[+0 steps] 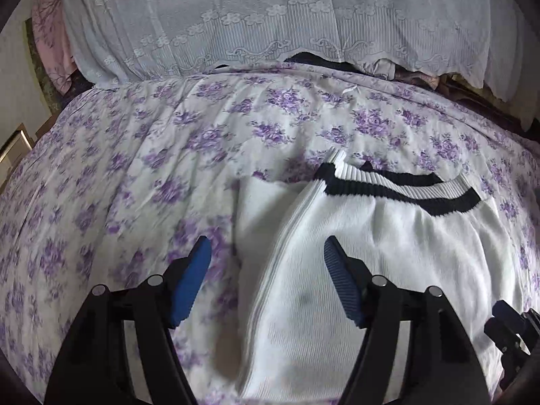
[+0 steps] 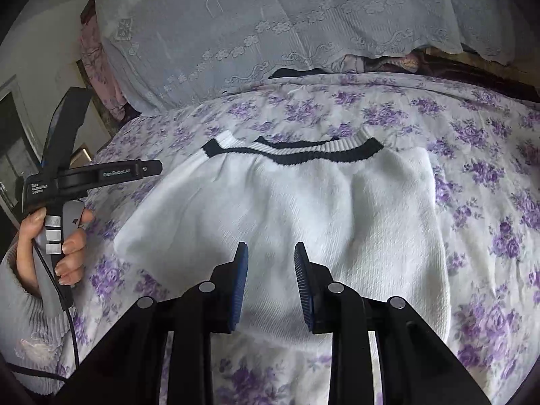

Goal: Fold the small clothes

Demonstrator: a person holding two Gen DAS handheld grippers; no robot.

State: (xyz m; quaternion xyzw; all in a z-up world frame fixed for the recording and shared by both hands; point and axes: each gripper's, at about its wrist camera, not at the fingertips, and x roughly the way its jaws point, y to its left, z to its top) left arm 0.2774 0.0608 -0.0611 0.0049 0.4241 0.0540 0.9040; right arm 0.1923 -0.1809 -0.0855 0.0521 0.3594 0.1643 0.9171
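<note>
the left gripper hangs over the bed with its blue pads spread wide and nothing between them — released, holding no cloth. under it runs the left edge of the white knit garment, where a folded layer makes a ribbed seam line running up toward the collar. seen from the right wrist, the person's hand wraps the handle of that left tool at the frame's left side, a grey knit sleeve at the wrist and a black cable trailing down.

the right gripper has its pads parted by a narrow gap, with no fabric caught between them — let go, poised over the near part of the garment.

the garment lies flat on the purple-flowered bedsheet, its black-and-white striped collar at the far end, its body folded into a rough rectangle. beyond it, a pale lace cover drapes over a pile at the head of the bed.
</note>
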